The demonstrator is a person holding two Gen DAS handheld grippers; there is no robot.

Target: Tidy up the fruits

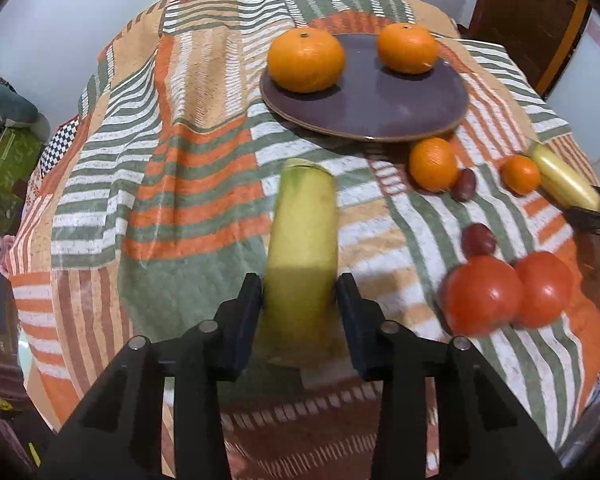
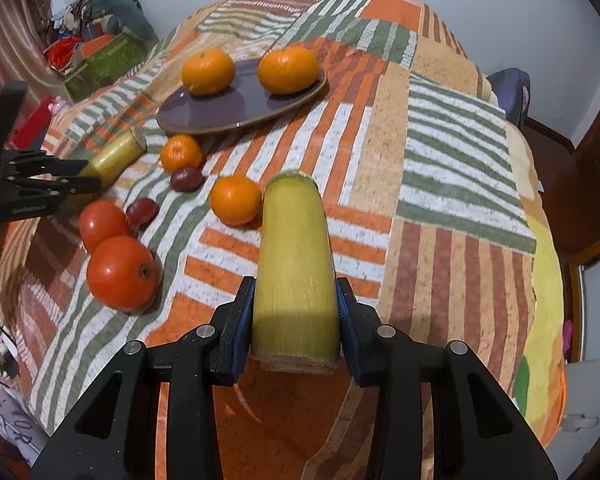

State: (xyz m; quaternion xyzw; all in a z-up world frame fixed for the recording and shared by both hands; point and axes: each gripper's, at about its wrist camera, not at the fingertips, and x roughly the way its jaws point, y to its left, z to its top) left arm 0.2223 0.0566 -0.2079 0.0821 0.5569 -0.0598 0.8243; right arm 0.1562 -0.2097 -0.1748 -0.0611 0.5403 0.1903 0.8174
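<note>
**A:** What did your left gripper have?

**B:** You had it clamped on a yellow-green stalk piece, one finger pressed to each side, the piece pointing out over the patchwork cloth. Your right gripper was clamped the same way on a second stalk piece, its cut end facing the camera.

**A:** And around them?

**B:** Beside your left gripper sat two tomatoes, touching each other, with a dark red grape just behind them. Further out lay a small orange with another grape against it, and a smaller orange near the second stalk piece.

**A:** The plate?

**B:** The purple plate lay beyond them, tilted a little on the cloth, and you had two large oranges in it: one at the left rim, one toward the back, apart from each other. Every other fruit was off the plate, on the cloth.

**A:** Were the stalk pieces resting on the cloth?

**B:** The left one was blurred, so I couldn't tell whether it touched.
</note>
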